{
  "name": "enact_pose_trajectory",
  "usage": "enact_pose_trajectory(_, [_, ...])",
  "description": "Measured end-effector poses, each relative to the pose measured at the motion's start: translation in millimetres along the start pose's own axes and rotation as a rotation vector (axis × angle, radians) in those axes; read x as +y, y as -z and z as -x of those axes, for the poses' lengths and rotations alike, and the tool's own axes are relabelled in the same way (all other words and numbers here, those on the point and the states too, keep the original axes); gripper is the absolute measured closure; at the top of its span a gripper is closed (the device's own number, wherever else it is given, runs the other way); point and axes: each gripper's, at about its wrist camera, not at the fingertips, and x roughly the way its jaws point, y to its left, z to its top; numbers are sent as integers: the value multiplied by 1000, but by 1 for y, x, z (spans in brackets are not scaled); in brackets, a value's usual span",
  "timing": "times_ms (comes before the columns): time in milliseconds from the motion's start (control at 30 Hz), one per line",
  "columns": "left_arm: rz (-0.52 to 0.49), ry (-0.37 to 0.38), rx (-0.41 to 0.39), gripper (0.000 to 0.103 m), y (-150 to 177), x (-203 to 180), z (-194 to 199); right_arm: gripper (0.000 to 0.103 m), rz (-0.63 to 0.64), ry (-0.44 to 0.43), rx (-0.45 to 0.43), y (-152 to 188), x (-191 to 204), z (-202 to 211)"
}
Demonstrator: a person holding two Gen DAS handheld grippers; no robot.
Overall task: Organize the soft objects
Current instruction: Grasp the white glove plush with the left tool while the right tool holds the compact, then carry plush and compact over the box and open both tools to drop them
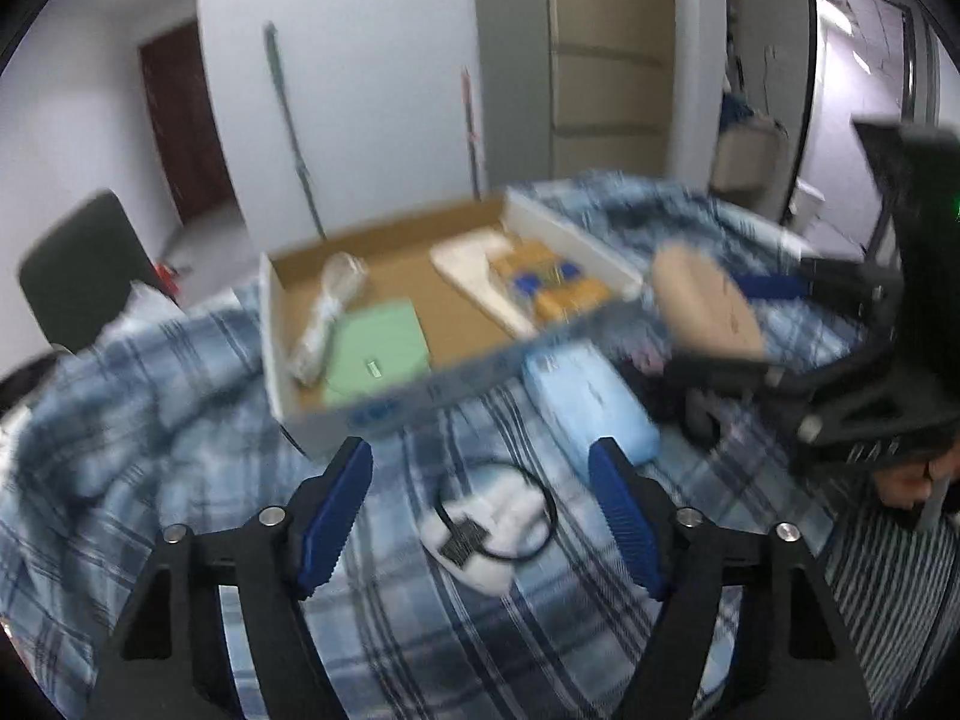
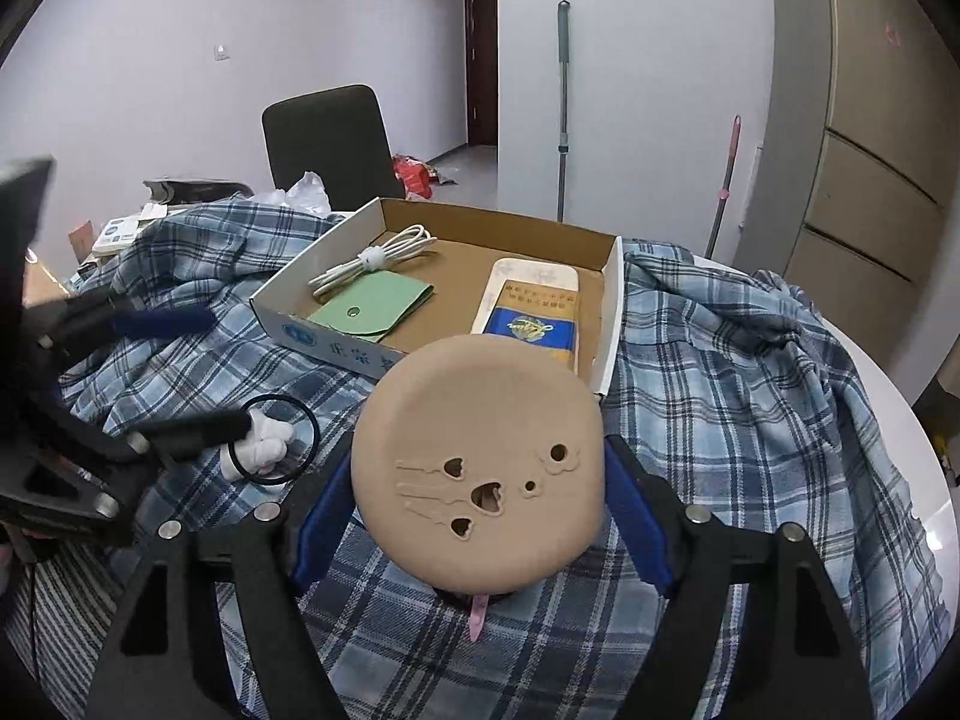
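My right gripper (image 2: 480,480) is shut on a round tan soft pad (image 2: 480,456) with small cut-out holes, held above the plaid cloth in front of the cardboard box (image 2: 609,300). The pad also shows in the left wrist view (image 1: 702,300), right of the box (image 1: 273,324). My left gripper (image 1: 483,492) is open and empty, just above a white soft toy with a black ring (image 1: 489,531); that toy also shows in the right wrist view (image 2: 264,447). A light blue soft pack (image 1: 585,399) lies in front of the box.
The box holds a white cable (image 2: 372,261), a green pouch (image 2: 375,306) and a blue-and-yellow packet (image 2: 534,315). A blue plaid cloth (image 2: 720,420) covers the table. A black chair (image 2: 327,141) and two mop handles (image 2: 563,114) stand behind.
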Motion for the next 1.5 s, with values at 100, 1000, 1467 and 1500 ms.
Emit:
enact_pose_trajectory(100, [-2,33,94,29,7,-1,-15,26,0,-4,4,1,0,0])
enact_pose_trajectory(1000, [75,-3,58,66,12,13,-20,26,4,37,-67,4,2,10])
enact_pose_trajectory(1467, [144,-118,-268,66,5,22,41,26,-14,87,-263,0,6,42])
enact_pose_trajectory(1500, [148,-111,-274,66,4,23,45,26,-15,94,-272,0,7,44])
